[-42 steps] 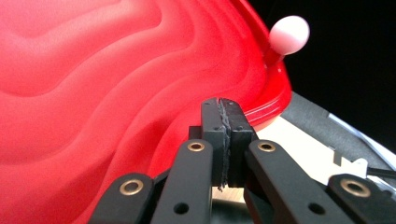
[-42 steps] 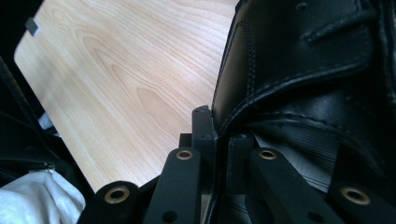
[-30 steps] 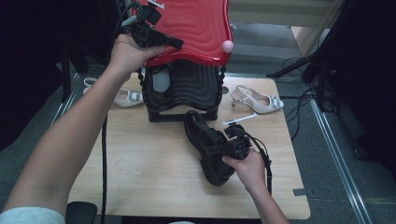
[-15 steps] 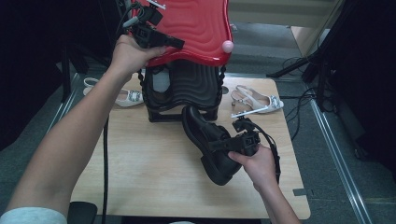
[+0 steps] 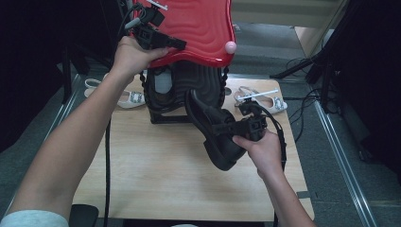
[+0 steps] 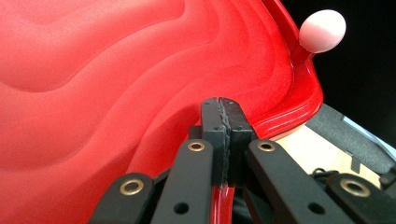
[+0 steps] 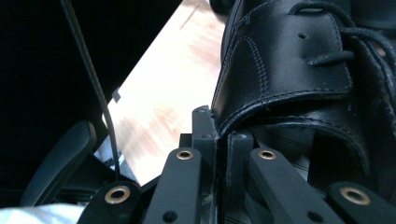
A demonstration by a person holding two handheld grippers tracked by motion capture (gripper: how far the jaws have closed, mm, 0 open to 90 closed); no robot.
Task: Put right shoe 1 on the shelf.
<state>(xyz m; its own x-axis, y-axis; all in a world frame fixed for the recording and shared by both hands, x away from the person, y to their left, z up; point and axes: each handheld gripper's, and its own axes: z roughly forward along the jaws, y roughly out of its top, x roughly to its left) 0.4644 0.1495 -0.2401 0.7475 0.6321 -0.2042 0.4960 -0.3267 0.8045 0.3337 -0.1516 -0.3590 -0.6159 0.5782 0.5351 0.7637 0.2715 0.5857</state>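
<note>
Above the table (image 5: 142, 179), right gripper (image 7: 219, 140) fingers clamped on black shoe (image 5: 215, 130) collar, left gripper (image 6: 226, 135) fingers pinching red lid (image 5: 198, 23) rim.

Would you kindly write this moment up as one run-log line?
left gripper: shut on red lid, held raised | right gripper: shut on black shoe, toe toward black bin | table

Black shoe's (image 5: 215, 132) heel behind red lid (image 5: 198, 23)

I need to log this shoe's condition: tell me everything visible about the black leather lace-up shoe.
The black leather lace-up shoe is glossy, with stitched panels, eyelets and black laces. The right gripper is clamped on its collar edge and holds it tilted above the wooden table, in front of the black ribbed case under the raised red lid.
</note>
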